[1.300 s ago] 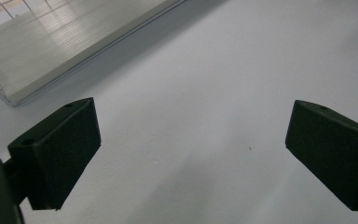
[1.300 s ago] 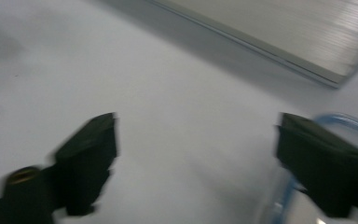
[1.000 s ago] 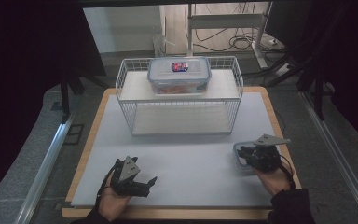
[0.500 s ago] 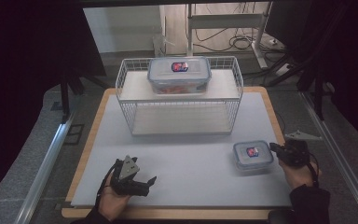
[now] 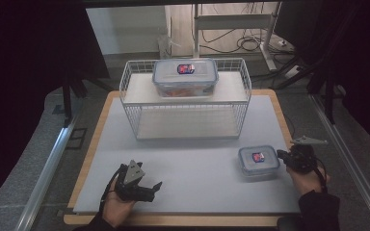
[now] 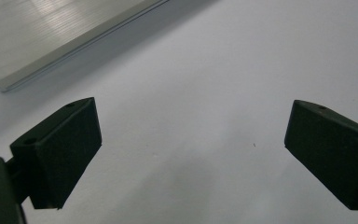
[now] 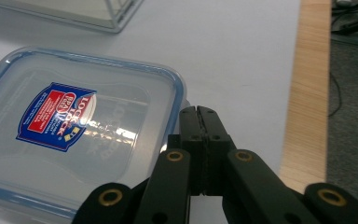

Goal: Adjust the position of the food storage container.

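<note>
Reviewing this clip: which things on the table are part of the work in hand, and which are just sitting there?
In the work:
- small lidded container, flat on the mat
- right gripper, jaws shut, at the container's edge

Just sitting there:
- wire rack
- large lidded container on top of the rack
- left gripper, jaws open over bare mat

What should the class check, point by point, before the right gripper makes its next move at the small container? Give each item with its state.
1. Right gripper jaws pressed together, nothing between them: ok.
2. Small container flat on the white mat, lid on: ok.
3. Jaw tips touching the container's edge: cannot tell; they sit right at its rim.
4. Left gripper open, nothing between its jaws, away from the container: ok.
5. Wire rack lower shelf free of things: ok.
6. Large container sitting on the rack's top shelf: ok.
</note>
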`<state>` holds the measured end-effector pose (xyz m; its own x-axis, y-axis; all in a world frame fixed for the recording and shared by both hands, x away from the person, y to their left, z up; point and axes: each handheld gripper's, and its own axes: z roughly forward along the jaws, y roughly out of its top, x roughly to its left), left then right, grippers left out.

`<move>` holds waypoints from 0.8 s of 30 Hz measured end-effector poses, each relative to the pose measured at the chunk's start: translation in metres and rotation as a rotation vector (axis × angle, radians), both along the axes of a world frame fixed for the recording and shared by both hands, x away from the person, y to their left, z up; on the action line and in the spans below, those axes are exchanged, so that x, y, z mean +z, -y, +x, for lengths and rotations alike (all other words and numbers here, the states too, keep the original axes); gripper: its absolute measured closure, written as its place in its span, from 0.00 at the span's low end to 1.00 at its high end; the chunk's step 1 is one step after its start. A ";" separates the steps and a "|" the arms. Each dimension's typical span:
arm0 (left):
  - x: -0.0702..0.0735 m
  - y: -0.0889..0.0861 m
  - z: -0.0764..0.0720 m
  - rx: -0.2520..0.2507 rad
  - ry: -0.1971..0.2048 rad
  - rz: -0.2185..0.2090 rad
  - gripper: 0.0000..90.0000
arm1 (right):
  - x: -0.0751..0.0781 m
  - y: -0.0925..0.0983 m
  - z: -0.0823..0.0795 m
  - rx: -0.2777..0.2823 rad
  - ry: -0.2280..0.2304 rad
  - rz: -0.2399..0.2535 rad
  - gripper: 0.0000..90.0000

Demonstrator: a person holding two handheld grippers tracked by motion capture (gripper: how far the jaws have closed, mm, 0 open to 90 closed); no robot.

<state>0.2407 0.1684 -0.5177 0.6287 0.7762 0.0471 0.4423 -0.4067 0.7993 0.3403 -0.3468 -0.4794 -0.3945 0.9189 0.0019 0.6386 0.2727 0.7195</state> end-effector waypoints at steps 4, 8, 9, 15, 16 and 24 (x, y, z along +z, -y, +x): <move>0.000 0.000 0.000 -0.001 -0.001 0.000 0.04 | -0.001 -0.008 -0.001 0.027 -0.010 0.017 1.00; 0.000 0.000 0.001 0.000 -0.004 -0.004 0.04 | -0.001 -0.018 -0.002 0.061 -0.020 0.025 1.00; 0.000 0.000 0.001 -0.001 -0.005 -0.003 0.04 | -0.001 -0.021 -0.003 0.068 -0.024 0.026 1.00; -0.001 0.001 0.001 -0.004 -0.008 0.000 0.04 | -0.003 -0.045 -0.006 0.133 -0.057 0.041 1.00; -0.001 0.001 0.001 -0.004 -0.008 -0.001 0.04 | -0.005 -0.050 -0.007 0.145 -0.065 0.041 1.00; -0.001 0.002 0.001 -0.007 -0.009 -0.001 0.05 | -0.007 -0.087 -0.012 0.247 -0.071 0.026 1.00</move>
